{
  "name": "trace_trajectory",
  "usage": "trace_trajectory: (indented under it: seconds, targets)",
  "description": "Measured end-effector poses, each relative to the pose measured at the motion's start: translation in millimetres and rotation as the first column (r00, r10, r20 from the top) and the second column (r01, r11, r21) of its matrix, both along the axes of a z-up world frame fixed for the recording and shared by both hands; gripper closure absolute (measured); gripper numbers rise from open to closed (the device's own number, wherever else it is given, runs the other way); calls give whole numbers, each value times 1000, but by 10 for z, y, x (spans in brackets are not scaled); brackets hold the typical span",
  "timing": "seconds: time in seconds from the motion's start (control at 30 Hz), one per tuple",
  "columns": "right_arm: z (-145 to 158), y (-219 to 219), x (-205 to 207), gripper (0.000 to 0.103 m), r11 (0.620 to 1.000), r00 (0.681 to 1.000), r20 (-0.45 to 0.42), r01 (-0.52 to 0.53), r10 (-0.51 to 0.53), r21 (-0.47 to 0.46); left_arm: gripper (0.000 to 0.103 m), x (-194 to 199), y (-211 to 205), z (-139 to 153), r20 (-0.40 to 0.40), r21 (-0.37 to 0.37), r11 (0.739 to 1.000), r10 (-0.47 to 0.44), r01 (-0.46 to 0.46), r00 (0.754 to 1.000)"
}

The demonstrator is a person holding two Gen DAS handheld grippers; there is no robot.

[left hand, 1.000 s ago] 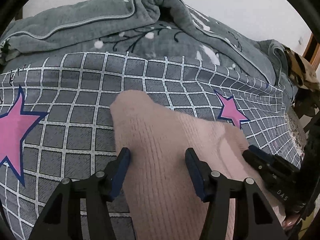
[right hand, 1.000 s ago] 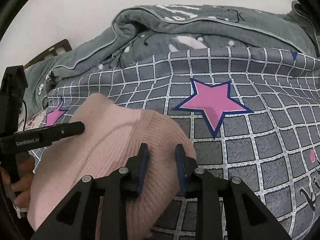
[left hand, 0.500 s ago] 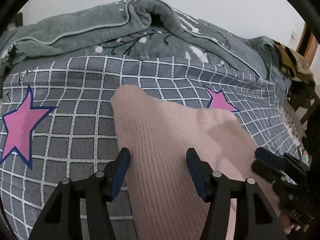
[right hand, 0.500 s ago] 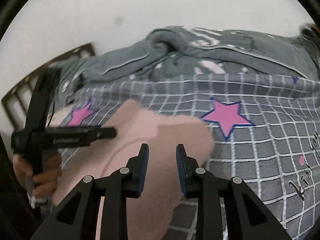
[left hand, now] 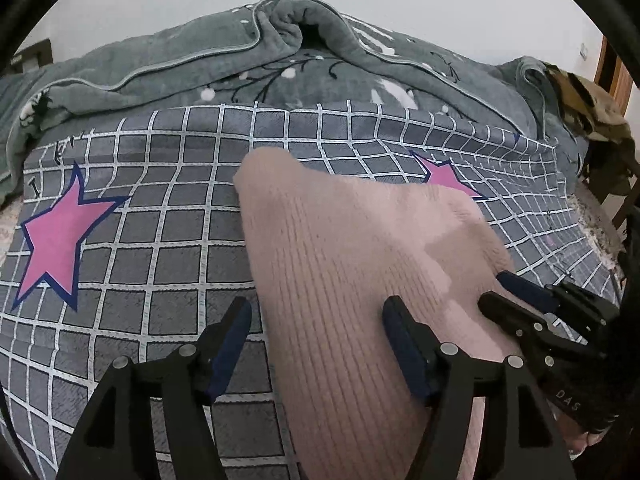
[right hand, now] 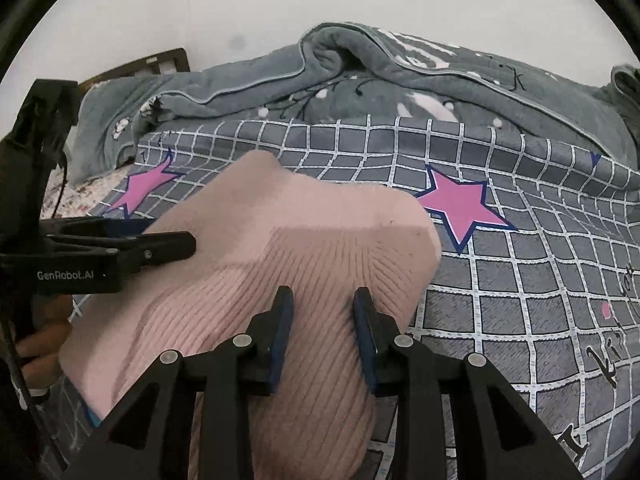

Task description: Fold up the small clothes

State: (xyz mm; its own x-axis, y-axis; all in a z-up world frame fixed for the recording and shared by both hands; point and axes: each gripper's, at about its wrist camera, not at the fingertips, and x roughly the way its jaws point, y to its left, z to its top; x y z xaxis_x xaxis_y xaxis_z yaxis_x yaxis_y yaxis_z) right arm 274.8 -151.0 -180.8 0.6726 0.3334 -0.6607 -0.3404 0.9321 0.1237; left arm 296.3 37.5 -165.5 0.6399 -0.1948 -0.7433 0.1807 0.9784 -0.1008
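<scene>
A pale pink ribbed knit garment (left hand: 344, 264) lies on a grey checked bed sheet (left hand: 160, 240) with pink stars; it also shows in the right wrist view (right hand: 312, 248). My left gripper (left hand: 316, 312) is open, its jaws wide apart over the garment's left edge. My right gripper (right hand: 322, 300) has its jaws partly apart, with a bulge of the knit fabric between them; whether they pinch it is unclear. The right gripper also shows in the left wrist view (left hand: 520, 292), and the left gripper in the right wrist view (right hand: 160, 240).
A rumpled grey blanket (left hand: 280, 52) is heaped along the far side of the bed against a white wall. A pile of brownish cloth (left hand: 588, 108) sits at the far right. A dark wooden bed frame (right hand: 160, 62) shows at the back left.
The right gripper dropped back down onto the garment and its jaws stand a little wider. The left gripper stayed open and shifted slightly. The garment's far edge lies spread flatter.
</scene>
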Motion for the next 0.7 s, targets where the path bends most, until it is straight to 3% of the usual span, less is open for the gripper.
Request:
trace_trajectory:
  seconds: [0.13,0.7]
  targets:
    - [-4,-14,50,73,1000,999,-44,23,-23,9,33,-3,0,-29,-2,7,1000,13,-13,1000]
    - [-9,-9,44,72,999,997,-65,50,-49,11,32,-58,16,-38,-7,3,1000,31,-31,1000]
